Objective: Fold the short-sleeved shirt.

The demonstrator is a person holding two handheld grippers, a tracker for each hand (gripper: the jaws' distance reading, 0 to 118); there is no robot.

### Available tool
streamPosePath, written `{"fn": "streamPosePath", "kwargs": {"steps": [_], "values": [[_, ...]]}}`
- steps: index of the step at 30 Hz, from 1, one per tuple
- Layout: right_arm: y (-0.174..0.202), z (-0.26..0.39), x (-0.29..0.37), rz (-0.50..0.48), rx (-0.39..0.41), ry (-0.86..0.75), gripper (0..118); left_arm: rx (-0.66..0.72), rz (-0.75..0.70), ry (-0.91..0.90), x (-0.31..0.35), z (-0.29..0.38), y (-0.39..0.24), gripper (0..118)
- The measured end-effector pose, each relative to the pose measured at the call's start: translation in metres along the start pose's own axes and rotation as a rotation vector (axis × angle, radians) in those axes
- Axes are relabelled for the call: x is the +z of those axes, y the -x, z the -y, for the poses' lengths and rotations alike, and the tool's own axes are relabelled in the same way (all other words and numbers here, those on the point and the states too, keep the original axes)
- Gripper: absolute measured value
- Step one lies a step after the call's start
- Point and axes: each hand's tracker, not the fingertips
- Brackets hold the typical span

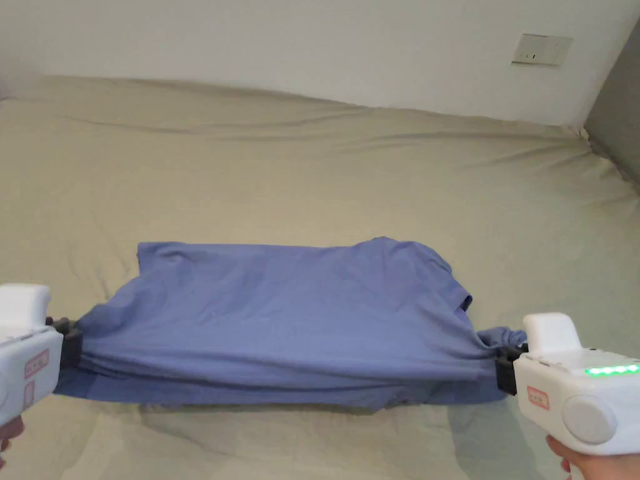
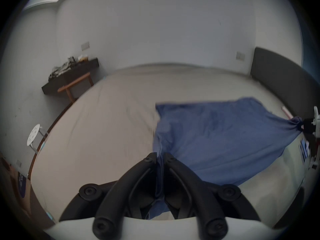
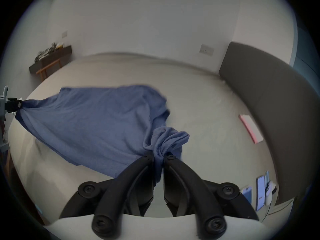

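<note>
Head view: claws (image 1: 67, 342) (image 1: 507, 367) stretch shirt's (image 1: 281, 312) near edge.

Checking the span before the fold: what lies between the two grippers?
Just the blue shirt, pulled taut from the left gripper to the right gripper over the bed, in the head view.

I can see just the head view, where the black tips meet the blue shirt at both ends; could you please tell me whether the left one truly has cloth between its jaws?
Observer: Yes. In the left gripper view the left hand-held gripper has its jaws closed on a thin fold of the shirt.
Operator: Thank you, and the right one?
Observer: The right hand-held gripper pinches a thick bunched wad of cloth, which bulges out beyond its tips.
Operator: Is anything lying on the bed to my right?
Observer: A flat pink-edged item lies beside the dark headboard, apart from the shirt.
</note>
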Motion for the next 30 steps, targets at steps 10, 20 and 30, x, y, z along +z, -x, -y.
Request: {"fn": "streamPosePath", "kwargs": {"steps": [10, 20, 30], "values": [[0.023, 0.106, 0.052, -0.056, 0.003, 0.211, 11, -0.162, 0.005, 0.239, 0.045, 0.106, 0.007, 6], [0.030, 0.160, 0.082, -0.098, -0.089, 0.375, 11, -0.218, 0.028, 0.354, 0.059, 0.149, 0.013, 6], [0.033, 0.146, 0.090, -0.040, -0.077, 0.362, 88, -0.173, 0.028, 0.311, 0.056, 0.135, 0.011, 46]]}}
